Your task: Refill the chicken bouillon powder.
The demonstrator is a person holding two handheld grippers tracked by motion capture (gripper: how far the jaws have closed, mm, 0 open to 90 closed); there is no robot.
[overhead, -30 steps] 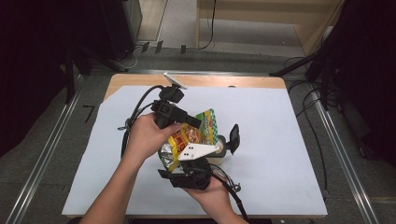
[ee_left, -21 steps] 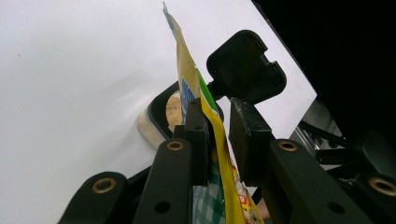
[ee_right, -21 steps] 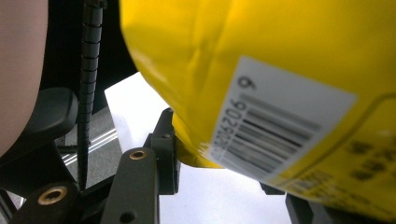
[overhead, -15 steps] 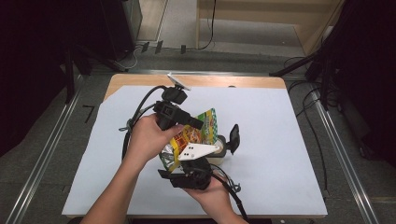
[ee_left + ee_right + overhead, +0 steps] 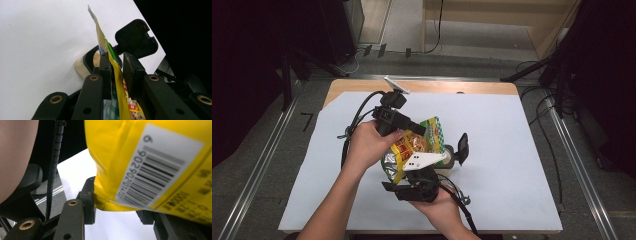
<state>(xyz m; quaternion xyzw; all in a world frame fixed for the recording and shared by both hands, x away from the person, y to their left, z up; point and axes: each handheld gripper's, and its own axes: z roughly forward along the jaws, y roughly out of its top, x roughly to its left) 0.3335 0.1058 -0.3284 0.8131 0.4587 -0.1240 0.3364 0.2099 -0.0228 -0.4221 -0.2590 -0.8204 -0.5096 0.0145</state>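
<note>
Above the white-covered table (image 5: pixel 522 150), the left gripper (image 5: pixel 116 67) stays clamped on the snack bag's (image 5: pixel 414 145) top edge. The right gripper (image 5: pixel 117 206) still pinches its lower corner. Nothing has shifted; the tear looks not yet begun.

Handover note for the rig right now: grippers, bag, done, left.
Left gripper: shut on the top edge of the snack bag, seen edge-on between its jaws.
Right gripper: jaws on either side of the bag's barcode end; firm grip unclear.
Bag is held above the white sheet near table centre; a small round item lies under it.
Done: bag picked up with both grippers.
Left: probably pulling it open; no tear visible.
</note>
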